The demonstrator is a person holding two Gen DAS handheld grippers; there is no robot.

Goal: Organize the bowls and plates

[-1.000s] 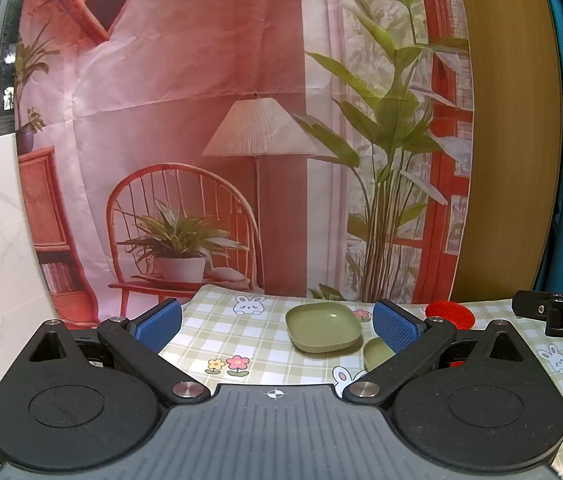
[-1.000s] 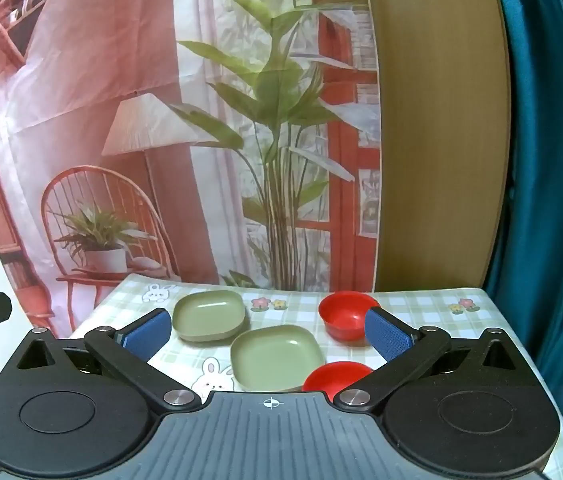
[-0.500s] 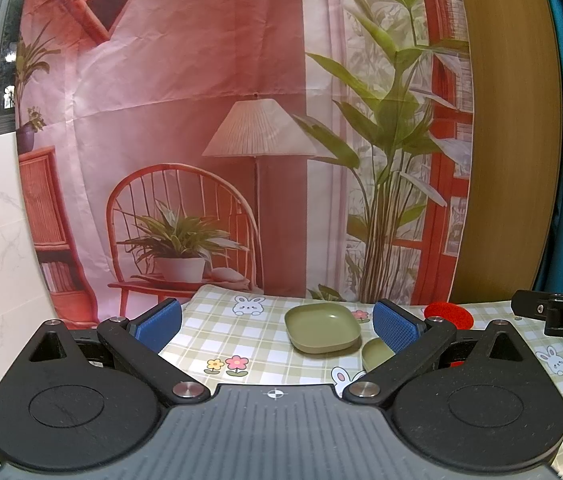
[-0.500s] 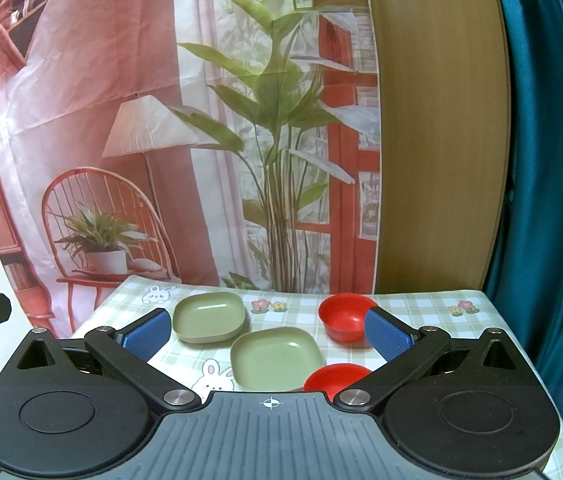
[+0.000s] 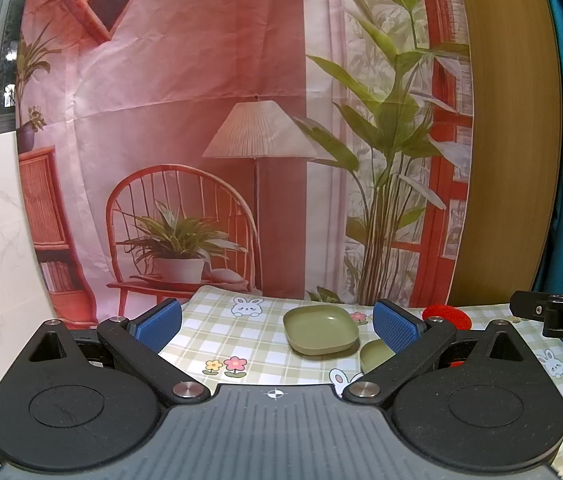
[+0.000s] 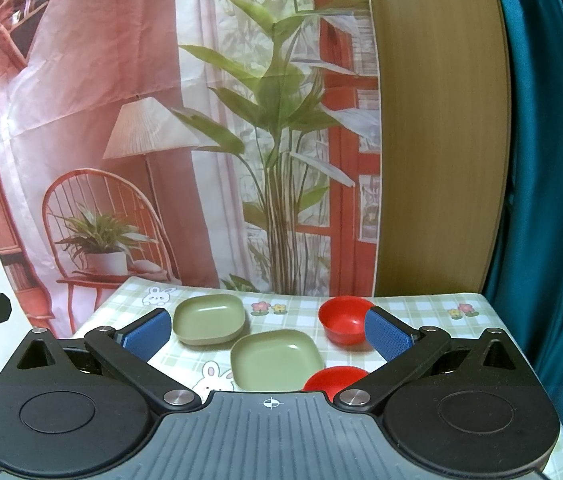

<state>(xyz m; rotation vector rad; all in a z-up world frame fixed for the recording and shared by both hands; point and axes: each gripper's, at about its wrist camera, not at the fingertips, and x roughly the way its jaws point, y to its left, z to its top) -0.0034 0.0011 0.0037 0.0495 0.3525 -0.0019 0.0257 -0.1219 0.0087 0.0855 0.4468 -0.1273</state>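
Two green square plates lie on the checked tablecloth: the far plate [image 6: 209,319] [image 5: 320,330] and the near plate [image 6: 276,359], which shows partly behind my left gripper's right finger [image 5: 373,354]. A red bowl [image 6: 345,319] [image 5: 447,316] stands at the back right. A second red bowl [image 6: 333,378] sits near the right gripper's body, partly hidden. My left gripper [image 5: 277,320] is open and empty, held above the table's left part. My right gripper [image 6: 267,330] is open and empty, short of the near plate.
The table [image 6: 421,312] has a green checked cloth with bunny and flower prints. A printed backdrop [image 6: 161,120] hangs behind it, with a wooden panel [image 6: 433,140] and a teal curtain [image 6: 553,160] to the right. The right gripper's side [image 5: 561,316] shows in the left wrist view.
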